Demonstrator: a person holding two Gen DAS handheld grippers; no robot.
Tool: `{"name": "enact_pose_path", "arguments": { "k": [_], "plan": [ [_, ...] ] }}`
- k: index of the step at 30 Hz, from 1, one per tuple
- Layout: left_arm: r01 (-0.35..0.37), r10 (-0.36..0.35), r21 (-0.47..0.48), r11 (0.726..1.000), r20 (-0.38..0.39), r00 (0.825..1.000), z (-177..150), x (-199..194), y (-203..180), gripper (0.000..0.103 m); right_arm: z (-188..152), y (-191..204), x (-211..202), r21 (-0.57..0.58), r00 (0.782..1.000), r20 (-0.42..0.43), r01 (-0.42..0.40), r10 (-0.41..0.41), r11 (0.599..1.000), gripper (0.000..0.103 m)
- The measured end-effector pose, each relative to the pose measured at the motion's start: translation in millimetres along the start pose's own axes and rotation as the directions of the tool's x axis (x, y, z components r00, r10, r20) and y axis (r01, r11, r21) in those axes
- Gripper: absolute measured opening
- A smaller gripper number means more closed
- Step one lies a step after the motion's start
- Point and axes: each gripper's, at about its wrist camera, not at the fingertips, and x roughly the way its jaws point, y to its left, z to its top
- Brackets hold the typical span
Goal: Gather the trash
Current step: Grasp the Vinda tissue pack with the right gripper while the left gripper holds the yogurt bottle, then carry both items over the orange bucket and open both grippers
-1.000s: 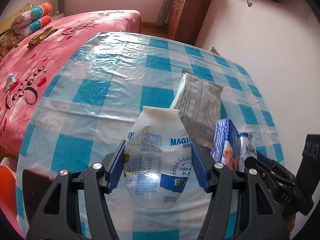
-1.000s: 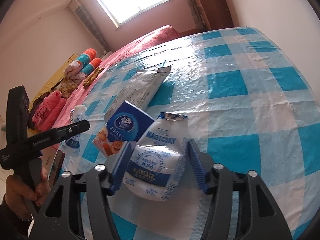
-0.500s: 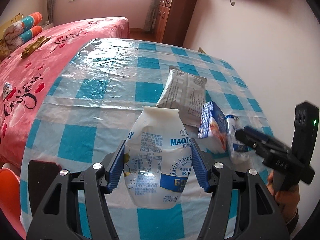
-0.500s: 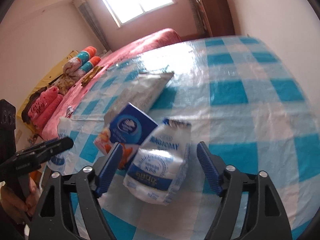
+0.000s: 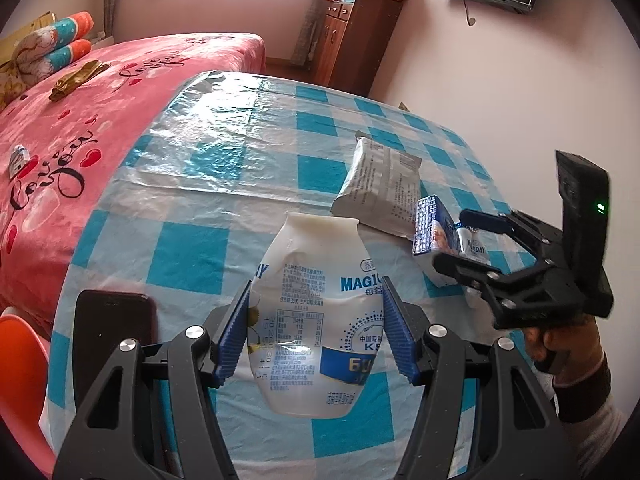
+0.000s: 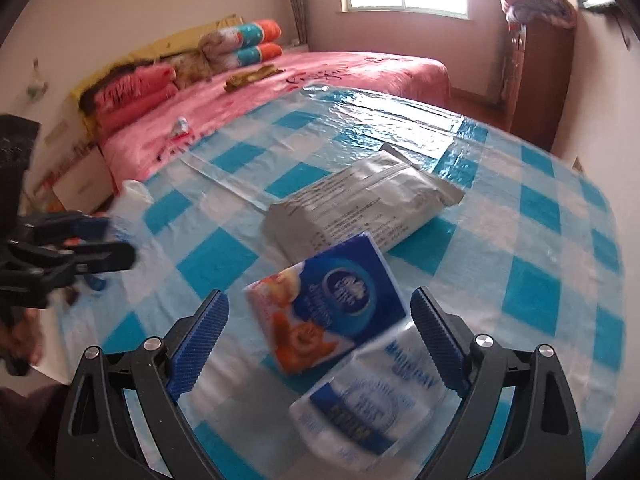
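Note:
My left gripper is shut on a crumpled white Magicday bottle and holds it above the checked table. My right gripper is open and empty; it also shows in the left wrist view. A second squashed white bottle lies on the table under its jaws, beside a blue tissue pack. A grey foil bag lies behind them. The pack and the bag show to the right in the left wrist view.
A black phone lies at the table's left edge by an orange chair. A pink bed stands left of the table, a wooden cabinet at the back, and a wall runs along the right.
My right gripper opened and let go of the second bottle, which now lies on the table. It swung left, so the tissue pack sits between its jaws. The left gripper still holds its bottle.

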Motion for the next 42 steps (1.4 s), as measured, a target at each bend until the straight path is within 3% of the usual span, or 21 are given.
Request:
{"name": "enact_pose_path", "arguments": {
  "k": [5, 15, 27, 35, 42],
  "plan": [
    [0.005, -0.005, -0.012, 1.0, 0.001, 1.0, -3.7, -2.1, 6.2, 0.062, 1.7, 3.3, 17.7, -0.039, 0.998, -0.058, 0.022, -0.024, 0.999, 0.091],
    [0.03, -0.03, -0.038, 0.999, 0.022, 0.999, -10.4, -11.8, 21.4, 0.062, 1.2, 13.5, 15.3, -0.003, 0.995, -0.063, 0.074, -0.074, 0.997, 0.081],
    [0.06, -0.056, -0.064, 0.996, 0.069, 0.996, -20.6, -34.3, 41.2, 0.062, 9.1, 46.8, -4.0, 0.066, 0.995, -0.042, 0.089, -0.086, 0.994, 0.08],
    [0.058, -0.044, -0.107, 0.993, 0.129, 0.991, -30.8, -61.7, 67.3, 0.062, 25.0, 80.5, -14.4, 0.108, 1.0, -0.023, -0.008, 0.01, 0.994, 0.08],
    [-0.009, 0.042, -0.183, 0.983, 0.177, 0.983, -47.7, -98.3, 110.8, 0.062, 53.8, 136.2, -16.7, 0.071, 0.988, 0.008, -0.154, 0.154, 0.985, 0.08]
  ]
}}
